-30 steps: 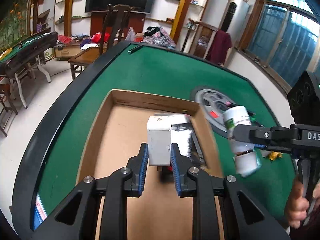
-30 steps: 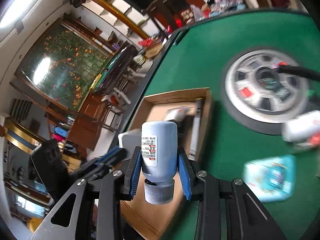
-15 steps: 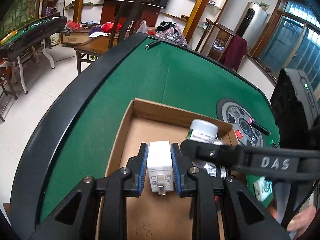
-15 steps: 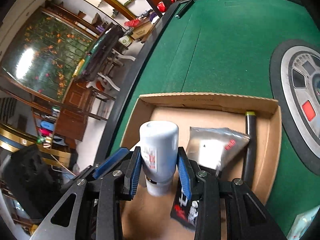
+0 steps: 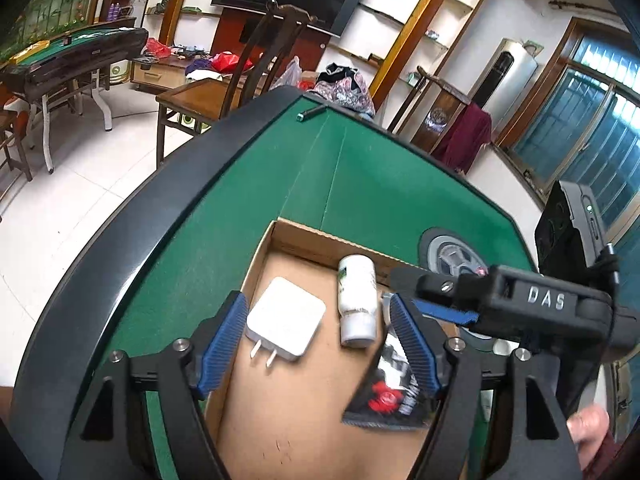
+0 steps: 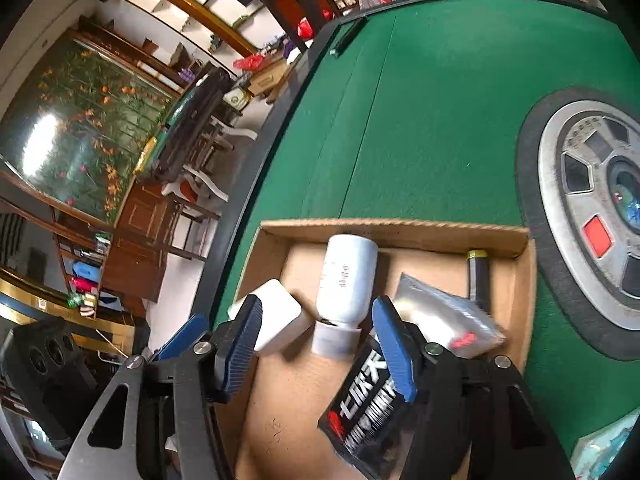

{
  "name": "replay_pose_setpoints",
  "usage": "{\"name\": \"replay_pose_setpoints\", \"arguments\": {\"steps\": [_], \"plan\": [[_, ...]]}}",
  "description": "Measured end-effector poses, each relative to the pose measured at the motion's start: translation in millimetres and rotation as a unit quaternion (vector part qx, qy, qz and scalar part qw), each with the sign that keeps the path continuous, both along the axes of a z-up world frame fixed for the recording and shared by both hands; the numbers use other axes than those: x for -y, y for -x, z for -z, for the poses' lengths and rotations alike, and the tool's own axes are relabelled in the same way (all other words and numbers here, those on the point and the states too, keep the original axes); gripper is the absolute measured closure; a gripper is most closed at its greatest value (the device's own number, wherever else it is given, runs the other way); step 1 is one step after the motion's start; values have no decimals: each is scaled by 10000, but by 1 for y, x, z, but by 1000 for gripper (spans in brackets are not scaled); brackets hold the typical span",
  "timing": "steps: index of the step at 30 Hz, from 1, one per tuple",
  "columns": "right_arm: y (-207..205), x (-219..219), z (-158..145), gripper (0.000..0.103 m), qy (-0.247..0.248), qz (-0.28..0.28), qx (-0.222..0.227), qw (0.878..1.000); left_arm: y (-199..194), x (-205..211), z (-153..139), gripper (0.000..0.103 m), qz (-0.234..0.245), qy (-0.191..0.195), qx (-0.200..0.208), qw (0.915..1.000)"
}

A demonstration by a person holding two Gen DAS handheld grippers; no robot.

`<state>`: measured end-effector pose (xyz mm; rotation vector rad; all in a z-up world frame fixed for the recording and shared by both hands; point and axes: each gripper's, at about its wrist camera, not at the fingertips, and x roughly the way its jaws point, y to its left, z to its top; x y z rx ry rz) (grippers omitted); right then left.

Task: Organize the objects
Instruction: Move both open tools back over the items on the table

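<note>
Two tools, left (image 5: 320,340) and right (image 6: 318,344), just spread, empty, one charger (image 5: 285,319), one bottle (image 5: 357,300), one box (image 5: 304,240).

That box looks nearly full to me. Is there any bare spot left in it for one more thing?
Yes: the near part of the cardboard box, below the white charger and left of the black packet, is bare. The far side is crowded with the white bottle, silver pouch and a dark tube.

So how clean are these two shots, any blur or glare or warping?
Left wrist view: mostly sharp, fisheye bends the table edge, only the black packet smears. Right wrist view: silver pouch and charger motion-blurred, bright glare patch on the glass panel.
</note>
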<state>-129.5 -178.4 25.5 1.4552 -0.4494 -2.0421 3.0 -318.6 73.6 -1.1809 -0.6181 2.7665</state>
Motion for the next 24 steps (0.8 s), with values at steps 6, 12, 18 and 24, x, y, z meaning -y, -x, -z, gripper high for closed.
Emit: {"name": "replay_pose_setpoints", "arguments": {"steps": [6, 12, 18, 24], "plan": [[-30, -50, -38, 26, -235, 21, -643, 9977, -37, -23, -26, 19, 224, -273, -203, 9992], [-78, -139, -67, 16, -934, 581, -1706, 9792, -51, -95, -37, 14, 1134, -410, -350, 9921], [-106, -244, -63, 9, -1246, 1891, -2158, 9498, -53, -204, -10, 13, 2236, 380, -314, 9734], [-108, -316, -34, 9, -1220, 2347, -2036, 9427, -39, -287, 18, 14, 3129, 1999, -220, 9282]]}}
